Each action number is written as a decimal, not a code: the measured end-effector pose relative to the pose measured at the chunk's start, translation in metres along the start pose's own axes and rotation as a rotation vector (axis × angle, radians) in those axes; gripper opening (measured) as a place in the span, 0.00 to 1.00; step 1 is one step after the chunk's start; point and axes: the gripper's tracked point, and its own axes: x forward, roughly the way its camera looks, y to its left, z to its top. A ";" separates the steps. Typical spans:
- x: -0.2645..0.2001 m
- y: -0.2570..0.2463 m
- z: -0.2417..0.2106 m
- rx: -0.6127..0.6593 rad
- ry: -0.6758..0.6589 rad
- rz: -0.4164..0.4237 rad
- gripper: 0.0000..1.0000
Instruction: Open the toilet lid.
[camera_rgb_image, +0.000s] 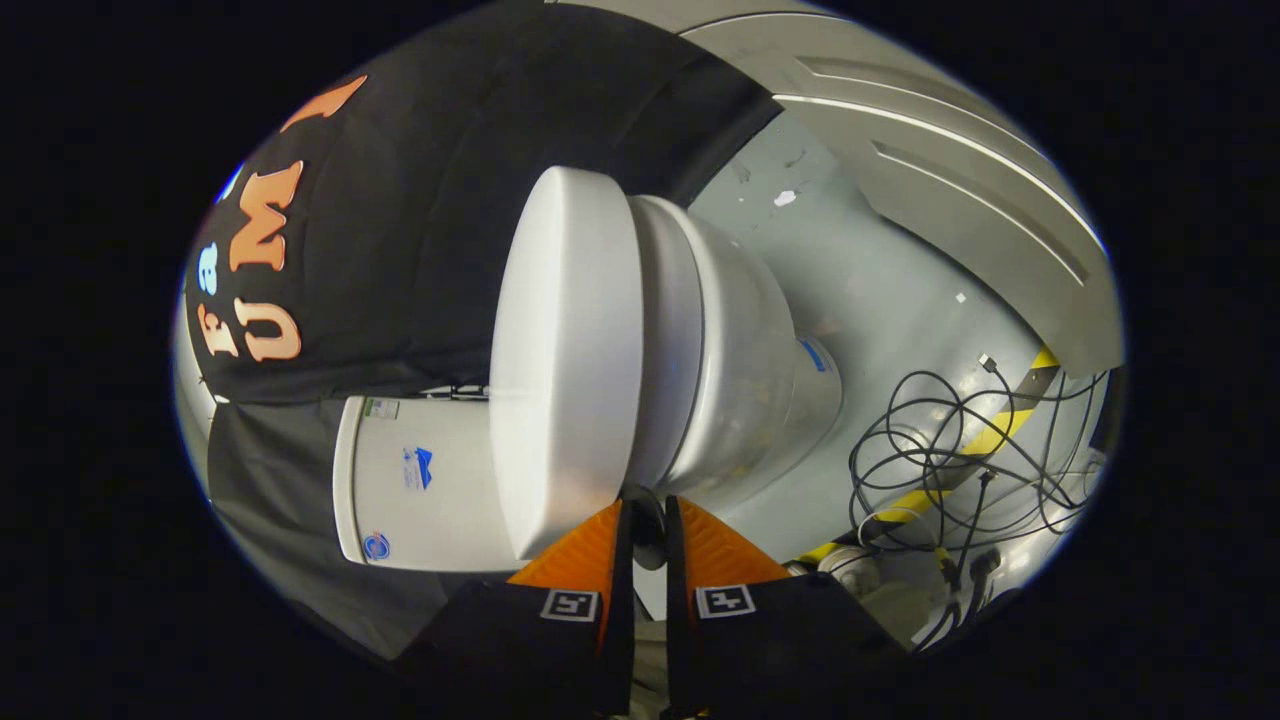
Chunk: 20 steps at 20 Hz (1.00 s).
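White toilet lid (565, 360) lies down on its bowl (740, 370); we note the gripper (648, 512) nearly closed, empty, fingertips at the lid's edge, apparently to lift it.

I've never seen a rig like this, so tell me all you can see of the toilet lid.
The toilet lid is a smooth white oval slab, plastic by its look, thick-rimmed and plain. It lies closed on the seat over the bowl, with the tank behind. The tool has its fingers nearly together at the lid's front edge.
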 end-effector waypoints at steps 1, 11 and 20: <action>-0.002 0.003 0.004 0.023 -0.035 0.000 0.15; -0.011 0.027 0.009 0.006 -0.129 -0.028 0.08; -0.039 0.105 0.011 -0.180 -0.234 -0.079 0.08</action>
